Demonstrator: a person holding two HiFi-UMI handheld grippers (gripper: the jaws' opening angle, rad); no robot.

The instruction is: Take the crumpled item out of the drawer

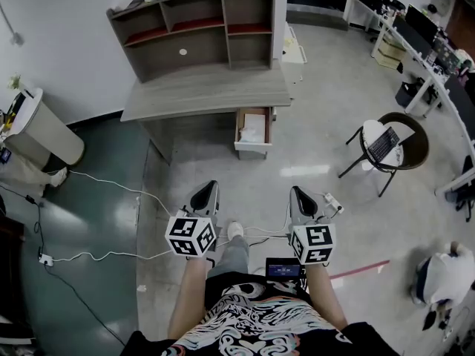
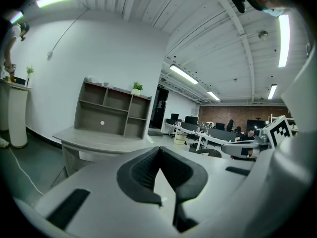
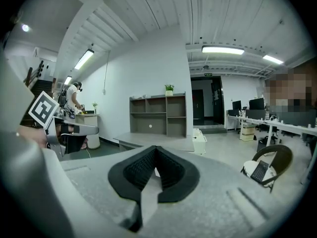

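Under the grey desk [image 1: 200, 91] a drawer [image 1: 252, 152] stands pulled out, and a white crumpled item [image 1: 253, 129] lies inside it. Both grippers are held close to the person's body, well short of the drawer, pointing toward it. The left gripper [image 1: 205, 191] is shut with nothing between its jaws; in the left gripper view [image 2: 159, 150] its black pads meet and the desk [image 2: 99, 140] lies beyond. The right gripper [image 1: 299, 195] is likewise shut and empty [image 3: 156, 150], facing the desk [image 3: 163, 142]. The drawer is hidden behind the jaws in both gripper views.
A shelf unit [image 1: 197, 24] stands on the desk. A white bin [image 1: 44, 132] is at the left, with cables [image 1: 111, 188] across the floor. A stool with a laptop [image 1: 382, 145] and a round chair [image 1: 412, 136] stand at the right. A power strip [image 1: 332, 202] lies near the right gripper.
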